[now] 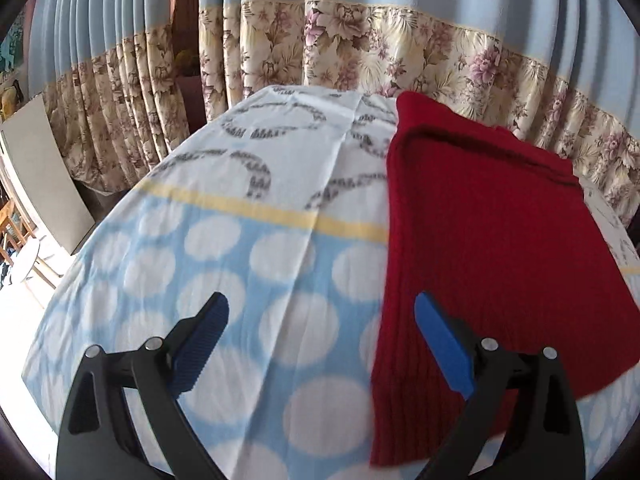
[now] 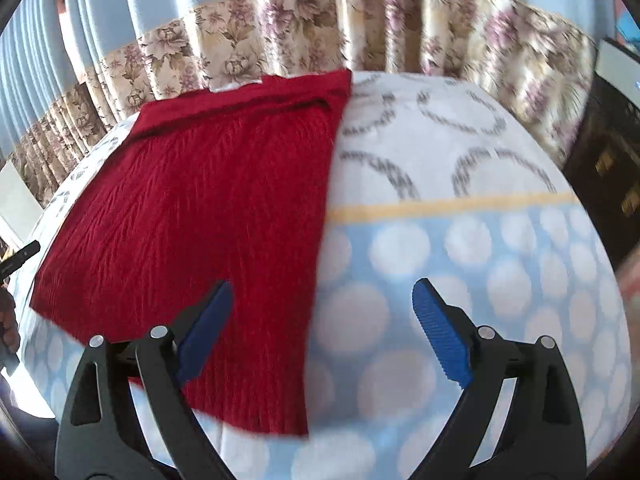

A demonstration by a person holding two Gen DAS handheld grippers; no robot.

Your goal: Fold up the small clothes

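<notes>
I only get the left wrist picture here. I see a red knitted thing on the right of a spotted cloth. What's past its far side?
Observer: In the right wrist view the red knitted garment ends in a straight folded edge, and beyond it the spotted sheet is bare.
Operator: Is the other gripper holding anything?
Observer: No. The right gripper is open, nothing between its blue pads; one finger is over the garment, the other over the sheet.
Operator: Anything else over there that I can't see?
Observer: Yes, dark furniture stands past the sheet's right edge, next to the floral curtain.
</notes>
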